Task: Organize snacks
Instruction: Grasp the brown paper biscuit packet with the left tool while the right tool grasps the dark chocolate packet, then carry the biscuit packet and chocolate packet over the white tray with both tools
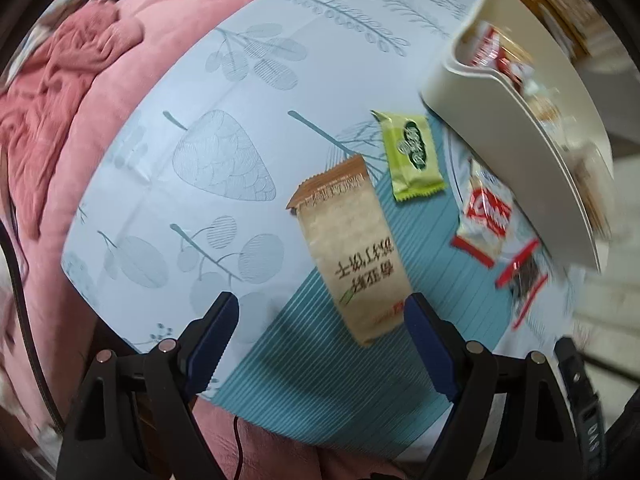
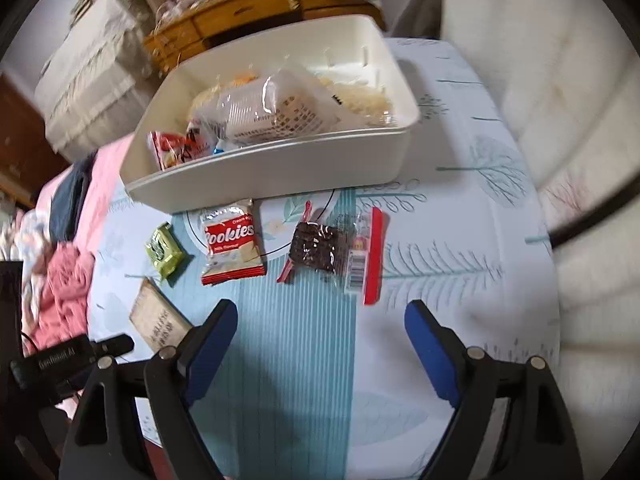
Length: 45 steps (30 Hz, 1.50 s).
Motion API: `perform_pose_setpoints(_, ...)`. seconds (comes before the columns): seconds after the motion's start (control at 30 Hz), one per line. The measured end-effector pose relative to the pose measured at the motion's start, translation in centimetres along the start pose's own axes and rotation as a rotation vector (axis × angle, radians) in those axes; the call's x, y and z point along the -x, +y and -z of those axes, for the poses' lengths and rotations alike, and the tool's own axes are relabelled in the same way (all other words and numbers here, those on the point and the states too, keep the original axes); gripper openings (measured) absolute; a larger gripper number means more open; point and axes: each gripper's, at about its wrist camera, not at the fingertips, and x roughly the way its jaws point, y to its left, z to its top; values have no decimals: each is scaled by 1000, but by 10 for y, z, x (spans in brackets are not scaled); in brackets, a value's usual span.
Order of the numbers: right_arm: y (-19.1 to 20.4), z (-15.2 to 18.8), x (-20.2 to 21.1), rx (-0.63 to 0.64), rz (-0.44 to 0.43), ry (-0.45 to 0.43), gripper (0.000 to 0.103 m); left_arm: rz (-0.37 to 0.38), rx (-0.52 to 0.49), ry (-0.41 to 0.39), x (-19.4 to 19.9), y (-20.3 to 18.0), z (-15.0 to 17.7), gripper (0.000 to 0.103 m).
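Note:
A white bin (image 2: 280, 168) with several snacks in it stands at the far side of the table; it also shows in the left wrist view (image 1: 516, 148). In front of it lie a green packet (image 2: 164, 250) (image 1: 412, 156), a red-and-white Cookies pack (image 2: 232, 246) (image 1: 486, 216), a dark brownie in a clear red-edged wrapper (image 2: 332, 252) (image 1: 524, 280) and a tan cracker pack (image 1: 352, 252) (image 2: 158, 320). My left gripper (image 1: 322, 308) is open and empty just above the cracker pack's near end. My right gripper (image 2: 316, 312) is open and empty, short of the brownie.
The table wears a pale blue leaf-print cloth (image 1: 224, 128). A pink blanket (image 1: 60, 92) lies to its left. A wooden desk (image 2: 256, 12) stands behind the bin and a white cushion (image 2: 560, 100) lies on the right.

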Motion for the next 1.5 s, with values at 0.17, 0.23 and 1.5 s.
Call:
perform_pose_setpoints(0.17, 0, -17, -20, 72, -14, 51, 86, -42, 101, 3, -15, -4, -12, 84)
perform_pose_setpoints(0.23, 0, -23, -29, 91, -18, 66, 85, -55, 133, 6, -20, -4, -15, 84)
perform_pose_setpoints(1.5, 12, -41, -96, 76, -19, 301, 42, -101, 221, 120, -48, -14, -31, 54)
